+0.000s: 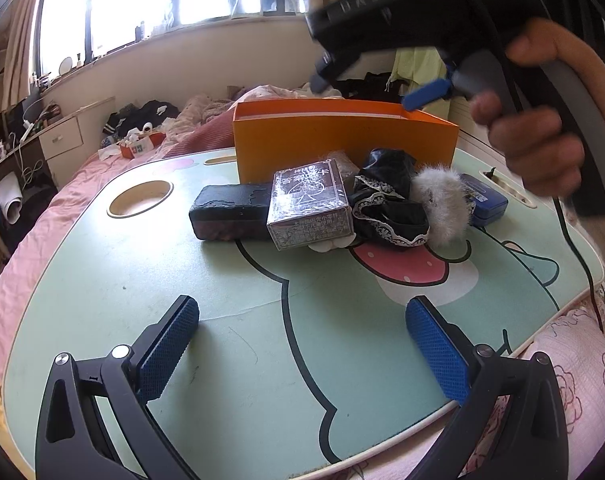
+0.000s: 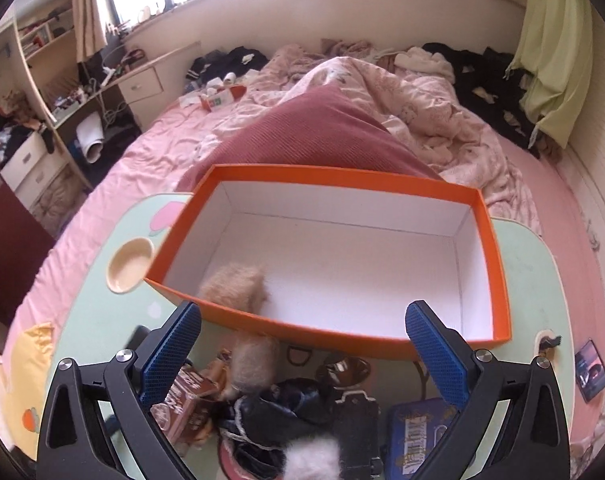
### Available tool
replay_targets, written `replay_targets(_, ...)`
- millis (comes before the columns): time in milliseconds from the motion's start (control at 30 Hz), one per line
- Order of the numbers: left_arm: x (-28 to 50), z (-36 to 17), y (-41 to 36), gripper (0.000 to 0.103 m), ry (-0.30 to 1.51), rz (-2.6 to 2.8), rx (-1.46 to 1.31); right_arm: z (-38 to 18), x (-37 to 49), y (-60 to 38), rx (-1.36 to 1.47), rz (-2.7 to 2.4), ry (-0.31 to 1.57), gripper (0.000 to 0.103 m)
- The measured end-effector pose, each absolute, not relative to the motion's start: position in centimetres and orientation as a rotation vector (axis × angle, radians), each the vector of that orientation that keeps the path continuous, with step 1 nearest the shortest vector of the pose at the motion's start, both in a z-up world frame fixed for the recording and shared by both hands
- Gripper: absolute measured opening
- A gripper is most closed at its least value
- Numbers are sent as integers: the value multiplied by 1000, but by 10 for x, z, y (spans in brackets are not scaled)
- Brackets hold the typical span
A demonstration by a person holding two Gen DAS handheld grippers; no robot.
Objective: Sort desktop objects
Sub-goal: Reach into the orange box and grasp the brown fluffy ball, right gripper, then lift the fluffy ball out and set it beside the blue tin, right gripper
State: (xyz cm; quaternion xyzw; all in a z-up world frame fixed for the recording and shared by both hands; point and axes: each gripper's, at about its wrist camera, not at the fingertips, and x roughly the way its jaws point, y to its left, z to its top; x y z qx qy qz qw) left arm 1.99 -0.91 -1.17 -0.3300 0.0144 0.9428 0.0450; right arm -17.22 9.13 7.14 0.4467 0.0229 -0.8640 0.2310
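We hold both grippers, left gripper (image 1: 302,344) and right gripper (image 2: 302,344), spread and empty; a blurred tan fluffy tuft (image 2: 238,286) lies inside the orange cardboard box (image 2: 498,264).

Motion blurs the tan fluffy thing (image 2: 238,286) inside the orange box (image 2: 498,272).

Around you, the pink bed (image 2: 150,152) carries a maroon pillow (image 2: 310,132). Dark clothes (image 2: 482,76) lie heaped at its far side; left of it, perhaps a desk (image 2: 130,76).
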Motion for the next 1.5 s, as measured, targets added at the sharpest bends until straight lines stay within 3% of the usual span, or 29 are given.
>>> replay_targets(67,20,-12,-9,103,44,2881,-1007,79,-191,88,1275,-2261,-38,100)
replay_targets(133,20,-12,-9,103,42,2882,-1006,76,-211,81,1382,-2131,-85,77)
replay_targets(200,20,-12,-8,103,42,2882,-1005,66,-230,71,1509,-2037,-70,66)
replay_targets(400,18,-12,-7,103,39,2885,-1002,32,-249,54,1697,-1819,-163,64)
replay_targets(600,19,-13,-7,103,38,2888,-1005,9,-248,37,1744,-1849,-29,61)
replay_targets(700,18,-12,-6,103,36,2888,-1002,8,-246,43,1732,-1904,17,25)
replay_targets(933,17,-12,-5,103,35,2890,-1000,18,-253,65,1665,-1970,-50,23)
replay_targets(1267,17,-12,-5,103,35,2891,-1001,115,-199,164,1276,-2168,-180,23)
replay_targets(1367,17,-13,-5,103,35,2891,-1001,114,-168,180,1218,-2231,-163,23)
replay_targets(1500,17,-12,-4,103,35,2892,-1002,75,-126,198,1272,-2192,-143,23)
